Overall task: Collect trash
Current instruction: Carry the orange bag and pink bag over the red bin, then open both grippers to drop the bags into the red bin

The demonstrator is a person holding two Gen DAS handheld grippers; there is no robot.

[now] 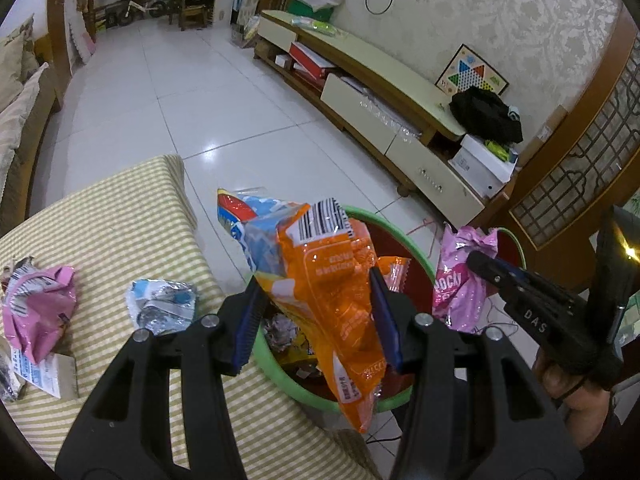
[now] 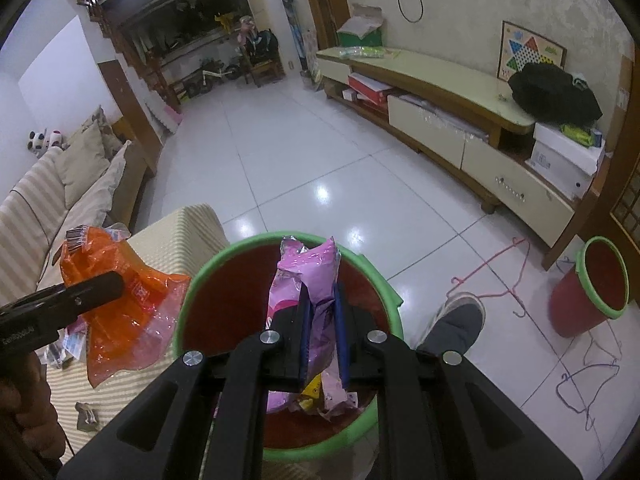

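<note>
I hold an orange wrapper (image 1: 320, 280) clamped in my left gripper (image 1: 320, 312) and a pink wrapper (image 2: 316, 300) in my right gripper (image 2: 323, 336) over the green-rimmed bin (image 2: 200, 280) at frame centre, some trash already inside, while more wrappers (image 1: 40, 312) wait lower left on the striped table (image 1: 120, 220).

place: home living room
seating: sofa (image 2: 60, 184) with cushions, left side
storage: long low TV cabinet (image 2: 448, 92) along wallpapered wall; Chinese checkers board (image 2: 528, 50) leaning there
floor: glossy white tiles (image 2: 304, 160)
extras: kids' balance bike (image 2: 212, 74) far back
</note>
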